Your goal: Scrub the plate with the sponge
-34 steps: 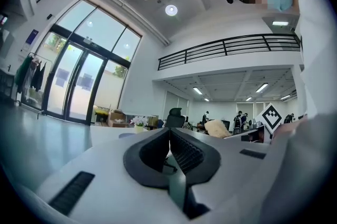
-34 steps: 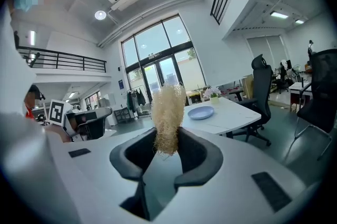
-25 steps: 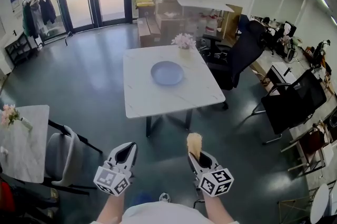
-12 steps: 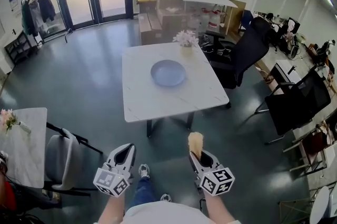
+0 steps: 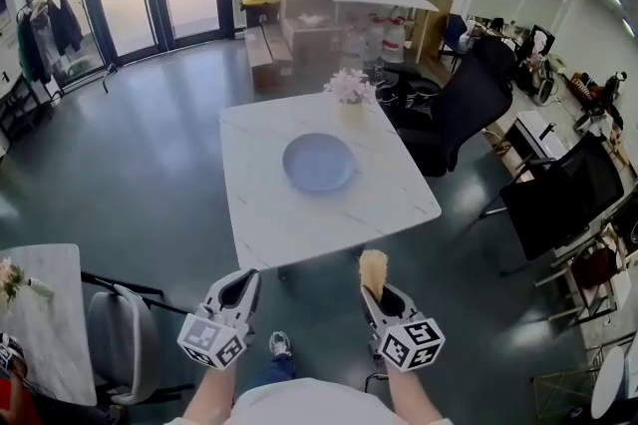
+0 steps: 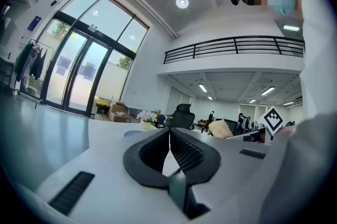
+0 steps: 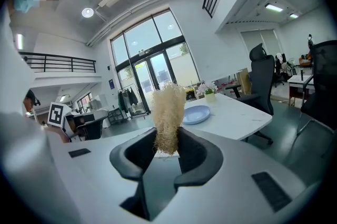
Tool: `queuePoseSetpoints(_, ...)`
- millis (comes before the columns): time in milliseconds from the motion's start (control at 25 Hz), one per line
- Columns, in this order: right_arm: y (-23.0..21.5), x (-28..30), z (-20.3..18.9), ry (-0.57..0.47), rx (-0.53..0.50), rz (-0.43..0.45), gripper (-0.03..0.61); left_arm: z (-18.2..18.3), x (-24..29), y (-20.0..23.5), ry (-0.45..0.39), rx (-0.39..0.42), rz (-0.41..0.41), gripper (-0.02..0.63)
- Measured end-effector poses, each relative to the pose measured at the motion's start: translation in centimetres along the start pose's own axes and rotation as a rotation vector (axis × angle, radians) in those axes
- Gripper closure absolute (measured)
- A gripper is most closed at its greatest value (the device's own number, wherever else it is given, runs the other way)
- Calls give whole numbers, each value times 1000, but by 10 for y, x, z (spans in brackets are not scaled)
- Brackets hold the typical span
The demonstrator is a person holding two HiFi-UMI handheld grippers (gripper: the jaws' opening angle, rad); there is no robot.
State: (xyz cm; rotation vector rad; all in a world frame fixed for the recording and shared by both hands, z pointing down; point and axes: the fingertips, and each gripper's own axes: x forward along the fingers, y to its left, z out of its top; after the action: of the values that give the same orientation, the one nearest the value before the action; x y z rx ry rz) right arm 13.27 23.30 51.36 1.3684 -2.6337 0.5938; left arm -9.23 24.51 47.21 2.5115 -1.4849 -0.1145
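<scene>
A pale blue plate [image 5: 318,162] lies in the middle of a white marble table [image 5: 269,213], ahead of me in the head view; it also shows in the right gripper view as the plate [image 7: 196,114]. My right gripper [image 5: 376,289] is shut on a tan fibrous sponge [image 5: 372,270], which sticks up between its jaws as a fuzzy tuft [image 7: 168,116]. My left gripper [image 5: 236,291] is shut with nothing in it; its black pads [image 6: 181,152] meet. Both grippers hang short of the table's near edge.
A small vase of pale flowers [image 5: 350,86] stands at the table's far edge. Black office chairs [image 5: 469,104] stand to the right, cardboard boxes [image 5: 299,24] at the back, and a grey chair [image 5: 122,338] beside a second white table [image 5: 45,313] at the near left.
The table and plate have come nearer and lower in the head view as I walk toward them. Both grippers keep their places and their states.
</scene>
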Motion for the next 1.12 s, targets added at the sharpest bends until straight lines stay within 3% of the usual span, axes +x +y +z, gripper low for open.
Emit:
queuePoseSetpoints(400,0,85,25,-29,5,-85,460,13,57,85,15,-4,-98,581)
queuePoseSetpoints(680,-3,113,32,-19,9,-115,460,17,81,112,23,-23,-129,581)
queuePoseSetpoints(1120,-46,175,55,-13,20,-75,460,16,138,143,48,-28,-91,581)
